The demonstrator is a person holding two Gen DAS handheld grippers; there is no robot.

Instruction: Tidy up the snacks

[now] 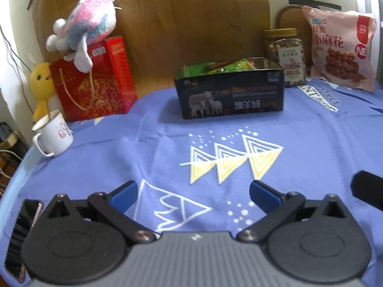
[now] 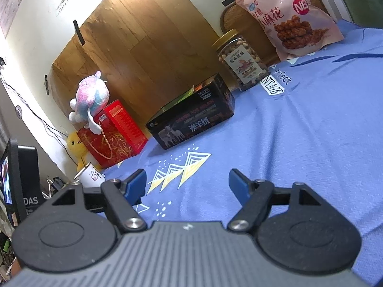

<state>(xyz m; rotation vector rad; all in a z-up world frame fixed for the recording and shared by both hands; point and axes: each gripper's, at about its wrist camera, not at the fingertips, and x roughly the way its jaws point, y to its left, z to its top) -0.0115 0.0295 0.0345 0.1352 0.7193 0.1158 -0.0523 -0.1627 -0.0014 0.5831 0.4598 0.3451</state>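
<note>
A black open-topped box with sheep printed on its front stands at the far middle of the blue cloth, with green snack packets inside. The same box shows in the right wrist view. To its right are a jar of nuts with a yellow lid and a pink bag of fried twists leaning on the wall. My left gripper hovers open over the near cloth, nothing between its blue fingers. My right gripper is open too and empty.
A red gift box with a pastel plush toy on top stands far left, a yellow chick toy and a white enamel mug beside it. A phone lies at the near left edge. A wooden board covers the back wall.
</note>
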